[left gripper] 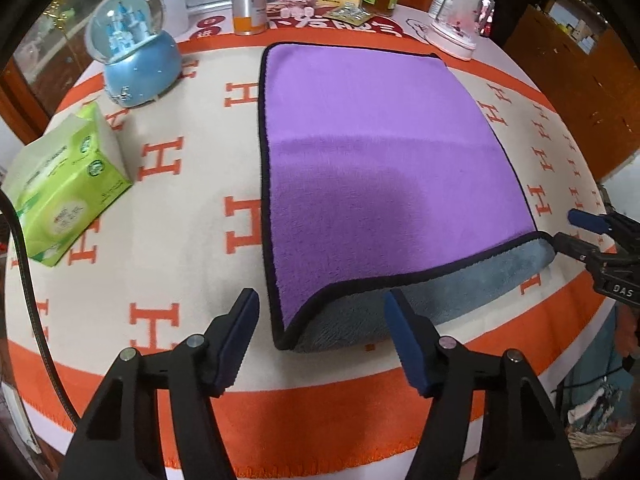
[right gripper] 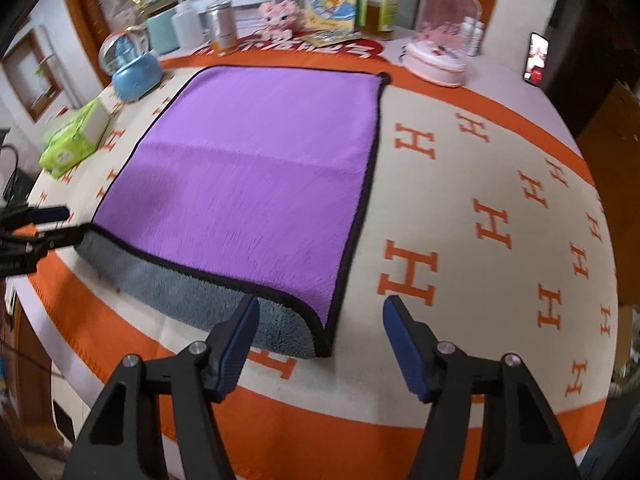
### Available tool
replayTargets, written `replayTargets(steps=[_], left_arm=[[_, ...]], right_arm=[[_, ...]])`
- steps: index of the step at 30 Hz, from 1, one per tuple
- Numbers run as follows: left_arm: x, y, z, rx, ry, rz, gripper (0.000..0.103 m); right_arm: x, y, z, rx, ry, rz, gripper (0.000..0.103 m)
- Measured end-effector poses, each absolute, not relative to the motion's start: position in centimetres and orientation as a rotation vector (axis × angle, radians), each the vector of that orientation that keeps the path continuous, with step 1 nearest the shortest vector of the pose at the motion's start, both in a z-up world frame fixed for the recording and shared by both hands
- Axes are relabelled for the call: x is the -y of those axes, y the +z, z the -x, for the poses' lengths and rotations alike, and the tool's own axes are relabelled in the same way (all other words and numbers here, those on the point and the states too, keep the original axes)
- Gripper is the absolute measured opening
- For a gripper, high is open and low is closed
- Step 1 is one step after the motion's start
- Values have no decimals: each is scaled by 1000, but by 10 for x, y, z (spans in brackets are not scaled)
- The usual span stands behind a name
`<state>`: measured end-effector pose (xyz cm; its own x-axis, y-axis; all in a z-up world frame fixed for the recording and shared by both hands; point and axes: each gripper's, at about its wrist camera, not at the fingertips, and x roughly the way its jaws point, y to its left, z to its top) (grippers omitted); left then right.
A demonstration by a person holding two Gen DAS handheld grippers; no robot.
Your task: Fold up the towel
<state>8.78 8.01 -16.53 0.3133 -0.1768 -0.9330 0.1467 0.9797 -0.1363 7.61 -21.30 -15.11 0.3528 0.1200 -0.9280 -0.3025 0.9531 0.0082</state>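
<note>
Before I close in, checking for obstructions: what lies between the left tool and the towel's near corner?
Nothing but bare tablecloth between the left tool and the towel, as seen in the left wrist view.

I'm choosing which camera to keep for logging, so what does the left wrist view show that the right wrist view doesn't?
Only the left wrist view shows the towel's near-left corner between the open left tongs, with the right tongs at the near-right corner.

Only the right wrist view shows a lit phone at the far right, and the near-right corner between the open right tongs.

Both show the purple towel on the blanket, its near edge curled to show grey, the tissue box, blue snow globe and pink dome.
</note>
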Motion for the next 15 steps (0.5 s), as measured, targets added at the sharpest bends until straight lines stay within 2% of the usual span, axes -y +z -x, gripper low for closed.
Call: replayTargets(steps=[5, 8, 15], left_arm=[[-80, -172, -95, -1273, -242, 29, 53], [-79, -177, -98, -1289, -262, 37, 51], [-74, -183, -100, -1315, -289, 22, 49]], right_arm=[[216, -160, -82, -1211, 332, 162, 57], [217, -163, -85, -1225, 366, 146, 53], [216, -173, -92, -1252, 413, 136, 50]])
